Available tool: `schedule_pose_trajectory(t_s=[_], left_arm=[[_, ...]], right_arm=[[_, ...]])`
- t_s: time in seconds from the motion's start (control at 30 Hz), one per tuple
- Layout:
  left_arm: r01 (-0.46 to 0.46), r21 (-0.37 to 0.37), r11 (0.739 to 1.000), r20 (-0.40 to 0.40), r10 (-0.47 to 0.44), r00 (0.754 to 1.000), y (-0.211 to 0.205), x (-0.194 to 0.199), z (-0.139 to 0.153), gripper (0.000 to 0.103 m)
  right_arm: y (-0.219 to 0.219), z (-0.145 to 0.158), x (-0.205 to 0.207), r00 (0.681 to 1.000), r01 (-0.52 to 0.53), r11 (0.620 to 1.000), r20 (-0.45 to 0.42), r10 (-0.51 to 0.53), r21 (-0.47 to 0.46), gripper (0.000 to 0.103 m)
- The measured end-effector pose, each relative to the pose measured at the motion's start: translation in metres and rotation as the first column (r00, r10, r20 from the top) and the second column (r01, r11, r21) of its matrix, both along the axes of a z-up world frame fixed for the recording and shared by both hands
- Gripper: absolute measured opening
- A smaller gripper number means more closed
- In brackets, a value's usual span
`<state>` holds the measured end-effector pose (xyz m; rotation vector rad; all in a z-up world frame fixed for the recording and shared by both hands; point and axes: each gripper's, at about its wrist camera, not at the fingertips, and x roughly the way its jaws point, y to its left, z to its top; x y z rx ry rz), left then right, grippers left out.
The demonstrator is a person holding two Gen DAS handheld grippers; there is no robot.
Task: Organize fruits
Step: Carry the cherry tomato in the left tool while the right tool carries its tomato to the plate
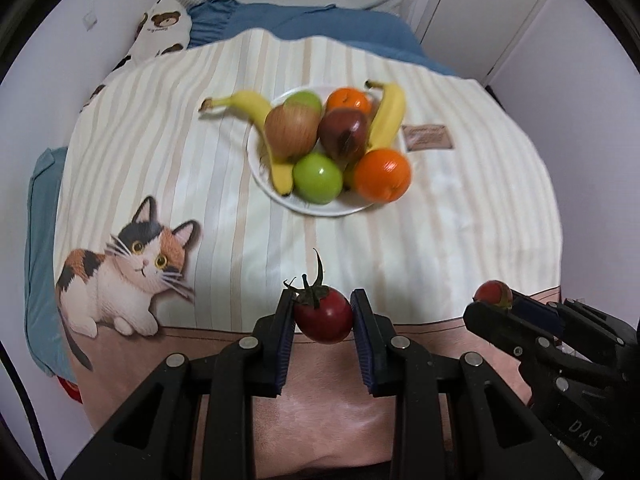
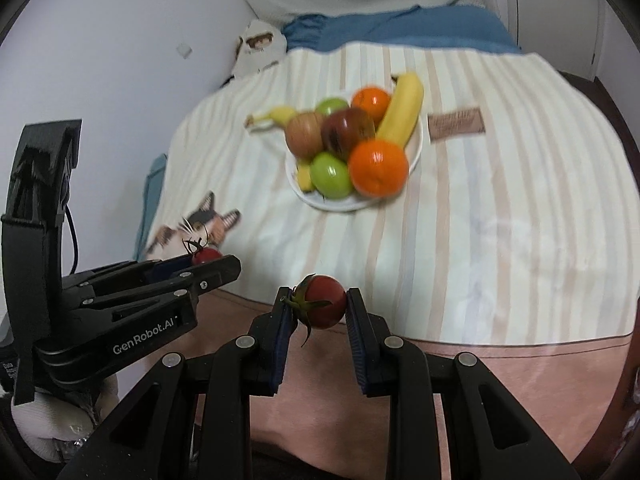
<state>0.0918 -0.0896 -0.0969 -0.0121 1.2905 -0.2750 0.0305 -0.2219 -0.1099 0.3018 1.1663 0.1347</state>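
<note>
Left wrist view: left tongs (image 1: 324, 316) clamped on a dark red cherry tomato with a green stem (image 1: 323, 315), held above the striped cream bedspread (image 1: 460, 208). White round plate (image 1: 316, 206) piled with bananas, apples and oranges sits at 12 o'clock. Right tongs (image 1: 498, 300) at 3 o'clock.

Right wrist view: right tongs (image 2: 318, 306) pinch a small red tomato with a sideways green calyx (image 2: 323, 302). Plate at 12 o'clock, left tongs at 9 o'clock.
</note>
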Motion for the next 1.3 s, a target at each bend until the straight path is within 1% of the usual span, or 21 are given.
schedule_pose_trajectory(t_s=[0.07,0.1,0.13,0.2,0.33,0.43,0.53,0.6,0.67,0.77,0.87,0.93,1.03,1.07,1.17,1.23,1.3], left_arm=[[0.007,-0.021,1.000,0.006,-0.006,1.000,0.000,0.003,0.009,0.025],[0.011,-0.026,1.000,0.010,-0.010,1.000,-0.001,0.006,0.011,0.025],[0.012,-0.029,0.999,0.014,-0.012,1.000,-0.003,0.009,0.008,0.025],[0.019,-0.037,0.999,0.027,-0.018,0.999,-0.005,0.019,0.013,0.025],[0.034,-0.067,0.997,0.027,-0.032,0.999,-0.007,0.051,0.021,0.025],[0.048,-0.079,0.996,0.025,-0.046,0.999,-0.008,0.087,0.024,0.025],[0.055,-0.067,0.996,0.017,-0.054,0.998,-0.004,0.131,0.018,0.025],[0.045,-0.065,0.997,-0.009,-0.046,0.999,0.000,0.166,0.009,0.025],[0.024,-0.076,0.997,-0.038,-0.027,0.999,0.006,0.191,0.001,0.025],[-0.012,-0.088,0.996,-0.047,0.008,0.999,0.019,0.212,-0.007,0.025],[-0.037,-0.108,0.994,-0.064,0.030,0.998,0.030,0.209,-0.019,0.025],[-0.054,-0.129,0.990,-0.075,0.045,0.996,0.037,0.201,-0.030,0.025],[-0.091,-0.198,0.976,-0.081,0.076,0.994,0.049,0.181,-0.051,0.025],[-0.103,-0.216,0.971,-0.072,0.090,0.993,0.053,0.171,-0.059,0.025],[-0.109,-0.228,0.967,-0.059,0.098,0.993,0.058,0.153,-0.081,0.025],[-0.100,-0.234,0.967,-0.065,0.087,0.994,0.058,0.146,-0.097,0.025],[-0.074,-0.231,0.970,-0.053,0.063,0.997,0.056,0.140,-0.114,0.025]], right_arm=[[-0.003,0.010,0.000,1.000,0.005,1.000,0.015,-0.005,0.008,0.029],[-0.004,0.014,0.001,1.000,0.008,1.000,0.022,-0.008,0.011,0.029],[-0.005,0.020,0.003,0.999,0.009,1.000,0.035,-0.010,0.015,0.029],[-0.007,0.025,0.009,0.999,0.011,1.000,0.049,-0.012,0.016,0.029],[-0.018,0.032,0.041,0.997,0.015,1.000,0.082,-0.017,0.023,0.029],[-0.028,0.032,0.070,0.995,0.021,0.999,0.100,-0.024,0.030,0.029],[-0.041,0.025,0.112,0.994,0.035,0.998,0.103,-0.040,0.052,0.029],[-0.046,0.019,0.135,0.994,0.044,0.997,0.095,-0.051,0.068,0.029],[-0.050,0.012,0.158,0.994,0.052,0.995,0.087,-0.060,0.085,0.029],[-0.051,0.003,0.179,0.995,0.055,0.994,0.072,-0.062,0.097,0.029],[-0.041,-0.005,0.182,0.997,0.035,0.994,0.068,-0.042,0.106,0.029],[-0.030,-0.015,0.176,0.998,0.012,0.994,0.066,-0.019,0.111,0.029],[-0.015,-0.029,0.159,0.997,-0.007,0.993,0.074,-0.002,0.116,0.029],[-0.008,-0.036,0.151,0.996,-0.014,0.995,0.085,0.006,0.102,0.029],[0.010,-0.057,0.134,0.993,-0.031,0.998,0.119,0.025,0.052,0.029],[0.024,-0.074,0.124,0.988,-0.048,0.999,0.150,0.049,-0.010,0.029],[0.035,-0.090,0.118,0.983,-0.059,0.997,0.168,0.068,-0.057,0.029]])
